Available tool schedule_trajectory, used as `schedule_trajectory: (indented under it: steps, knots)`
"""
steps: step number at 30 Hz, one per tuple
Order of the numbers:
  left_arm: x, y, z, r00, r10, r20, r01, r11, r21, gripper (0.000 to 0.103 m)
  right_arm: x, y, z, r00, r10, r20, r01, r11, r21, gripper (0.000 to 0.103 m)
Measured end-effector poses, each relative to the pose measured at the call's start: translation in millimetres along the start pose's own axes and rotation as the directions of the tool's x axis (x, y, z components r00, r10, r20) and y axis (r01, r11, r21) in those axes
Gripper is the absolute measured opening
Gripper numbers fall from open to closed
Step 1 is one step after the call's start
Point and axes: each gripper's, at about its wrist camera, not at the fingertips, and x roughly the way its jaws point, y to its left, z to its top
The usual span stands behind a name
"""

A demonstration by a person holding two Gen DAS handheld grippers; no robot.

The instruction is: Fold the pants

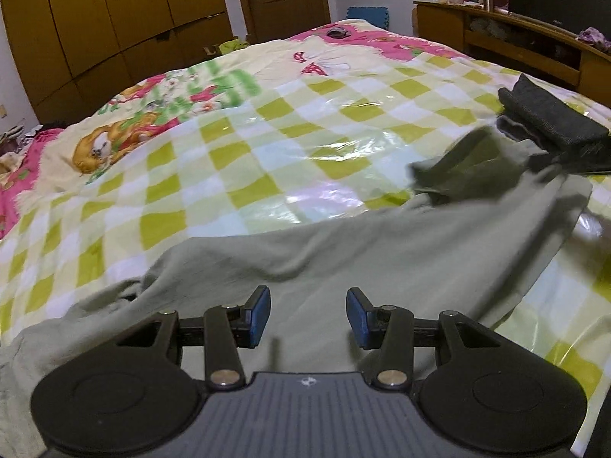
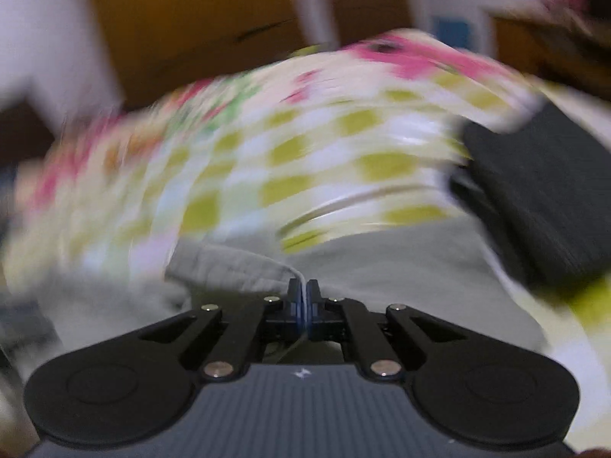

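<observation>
Left wrist: pale green pants [image 1: 343, 252] rumpled, left gripper [image 1: 308, 316] spread; right gripper [image 2: 304, 305] pinching cloth.

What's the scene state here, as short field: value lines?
surface: bed with checkered quilt
garment: pale green pants, spread out and rumpled on the quilt
left hand-held gripper: open, over the pants, holding nothing
right hand-held gripper: shut on a pants edge
other item: dark folded garment at right, on the quilt
right view: heavily motion blurred
</observation>
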Motion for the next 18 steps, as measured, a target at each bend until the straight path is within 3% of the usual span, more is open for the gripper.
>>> schedule_trajectory:
  steps: [2, 4, 6, 7, 11, 13, 14, 15, 18]
  knots:
    - [5.0, -5.9, 0.7, 1.0, -0.015, -0.005, 0.015, 1.0, -0.006, 0.057, -15.4, -36.8, -0.8, 0.999, 0.009, 0.05, -0.019, 0.98, 0.199, 0.003]
    - [8.2, -13.6, 1.0, 0.999, -0.036, -0.006, 0.036, 0.999, 0.002, 0.057, -26.3, -70.5, -11.0, 0.996, -0.005, 0.094, -0.032, 0.921, 0.387, 0.011]
    - [10.4, -23.7, -1.1, 0.999, -0.041, -0.009, 0.041, 0.998, 0.036, 0.057, -33.1, -91.2, -22.5, 0.997, -0.014, 0.08, -0.026, 0.877, 0.48, 0.011]
    - [11.0, -27.1, -2.2, 0.999, -0.042, -0.012, 0.043, 0.998, 0.051, 0.057, -36.4, -93.3, -27.5, 0.998, -0.025, 0.066, -0.009, 0.88, 0.475, 0.011]
    - [13.0, -33.0, -6.5, 0.998, -0.053, -0.035, 0.056, 0.996, 0.074, 0.057, -50.5, -75.6, -28.0, 0.996, -0.035, 0.087, 0.003, 0.938, 0.346, 0.013]
    - [13.1, -32.3, -7.0, 0.998, -0.05, -0.041, 0.053, 0.996, 0.072, 0.057, -52.1, -53.4, -20.1, 0.993, -0.034, 0.11, 0.011, 0.979, 0.205, 0.025]
    - [12.5, -31.7, -7.1, 0.998, -0.047, -0.041, 0.05, 0.996, 0.071, 0.057, -51.0, -42.0, -16.9, 0.993, -0.036, 0.111, 0.023, 0.992, 0.121, 0.043]
    - [11.9, -31.0, -7.2, 0.998, -0.044, -0.041, 0.047, 0.997, 0.069, 0.057, -46.9, -28.8, -13.6, 0.993, -0.037, 0.108, 0.034, 0.999, 0.026, 0.053]
    - [9.2, -27.5, -7.9, 0.999, -0.041, -0.034, 0.043, 0.998, 0.056, 0.058, -30.7, 8.1, -12.0, 0.995, -0.053, 0.09, 0.076, 0.958, -0.275, 0.052]
